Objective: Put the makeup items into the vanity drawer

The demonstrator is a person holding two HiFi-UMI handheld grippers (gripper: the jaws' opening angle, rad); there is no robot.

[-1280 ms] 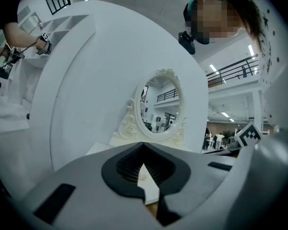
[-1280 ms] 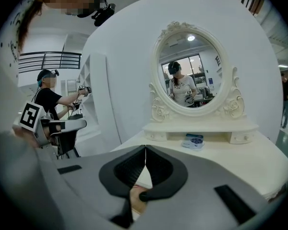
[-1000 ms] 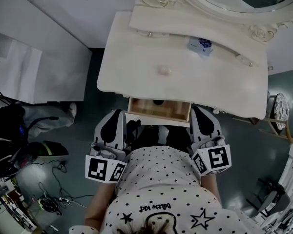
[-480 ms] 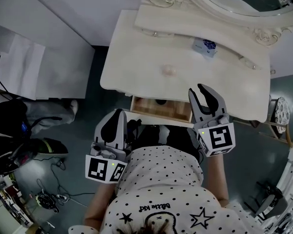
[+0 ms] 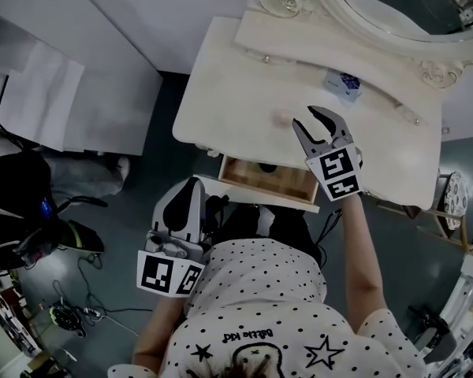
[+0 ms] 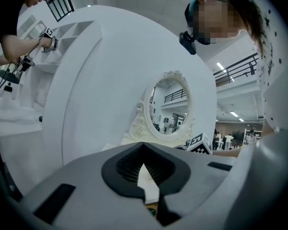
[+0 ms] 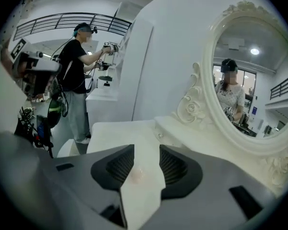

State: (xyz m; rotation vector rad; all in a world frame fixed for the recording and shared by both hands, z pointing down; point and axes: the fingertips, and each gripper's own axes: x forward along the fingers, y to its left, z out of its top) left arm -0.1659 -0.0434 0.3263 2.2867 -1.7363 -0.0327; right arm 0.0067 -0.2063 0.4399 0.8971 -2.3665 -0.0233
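Observation:
A small round pale-pink makeup item (image 5: pixel 282 119) lies on the cream vanity top (image 5: pixel 229 93). My right gripper (image 5: pixel 306 116) hovers just to its right, open; its jaws have just been opening and hold nothing. In the right gripper view the pink item (image 7: pixel 136 175) shows on the tabletop through the gap of the right gripper (image 7: pixel 146 150). A blue-and-white item (image 5: pixel 343 83) rests on the raised shelf. The wooden drawer (image 5: pixel 272 187) stands pulled out with a dark item (image 5: pixel 266 168) inside. My left gripper (image 5: pixel 188 189) waits below the table edge, shut and empty, tips together (image 6: pixel 144 147).
An ornate oval mirror (image 5: pixel 394 6) rises behind the shelf. White partitions (image 5: pixel 31 93) stand at the left, cables and gear (image 5: pixel 63 313) lie on the floor, and a chair (image 5: pixel 456 179) is at the right. Another person (image 7: pixel 77 80) works in the background.
My right gripper came up from beside the drawer front and moved over the tabletop toward the pink item, opening its jaws from shut. The left gripper stayed put.

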